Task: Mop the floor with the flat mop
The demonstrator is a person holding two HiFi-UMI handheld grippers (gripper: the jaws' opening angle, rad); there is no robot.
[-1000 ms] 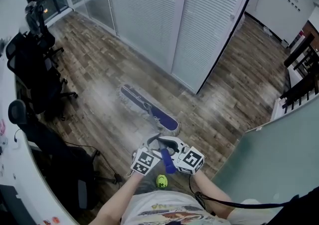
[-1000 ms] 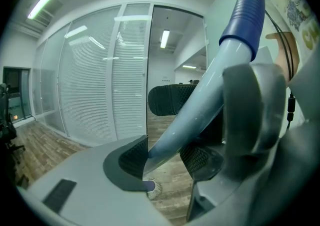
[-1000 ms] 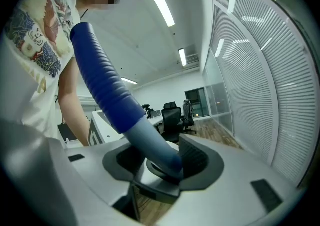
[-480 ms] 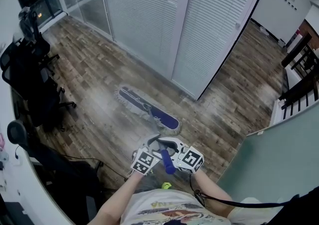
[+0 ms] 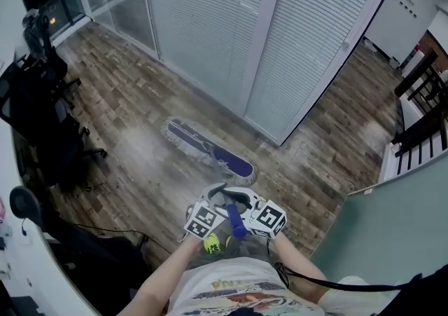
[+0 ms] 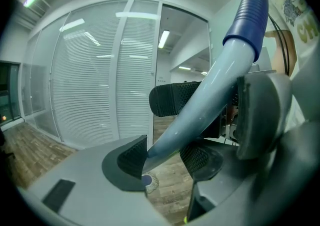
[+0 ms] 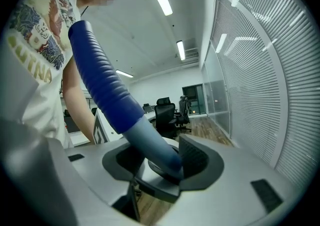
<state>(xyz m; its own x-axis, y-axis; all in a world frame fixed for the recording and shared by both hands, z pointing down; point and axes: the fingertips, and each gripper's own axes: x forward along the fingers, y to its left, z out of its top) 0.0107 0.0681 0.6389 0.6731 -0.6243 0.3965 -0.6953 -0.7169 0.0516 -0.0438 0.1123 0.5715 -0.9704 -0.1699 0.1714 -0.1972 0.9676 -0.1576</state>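
The flat mop's head (image 5: pixel 208 148), a long grey-and-blue pad, lies on the wood floor ahead of me. Its handle (image 5: pixel 235 219), pale shaft with a ribbed blue grip, slants back to my chest. My left gripper (image 5: pixel 218 199) and right gripper (image 5: pixel 243 200) sit side by side, both shut on it. In the left gripper view the pale shaft (image 6: pixel 210 89) runs between the ribbed pads (image 6: pixel 131 156) of my left gripper (image 6: pixel 165 157). In the right gripper view the blue grip (image 7: pixel 107 87) and shaft are pressed against the pad (image 7: pixel 194 157) of my right gripper (image 7: pixel 156 162).
A glass partition with white blinds (image 5: pixel 231 27) stands close beyond the mop head. Black office chairs (image 5: pixel 38 104) and a floor cable (image 5: pixel 105 227) crowd the left. Dark chairs (image 5: pixel 423 108) and a pale green panel (image 5: pixel 392 230) are at the right. My yellow-green shoe (image 5: pixel 212 242) is under the grippers.
The mop head has slid forward across the floor, closer to the blinds partition. Both grippers moved with the handle, still closed on it. A yellow-green shoe has stepped forward under them.
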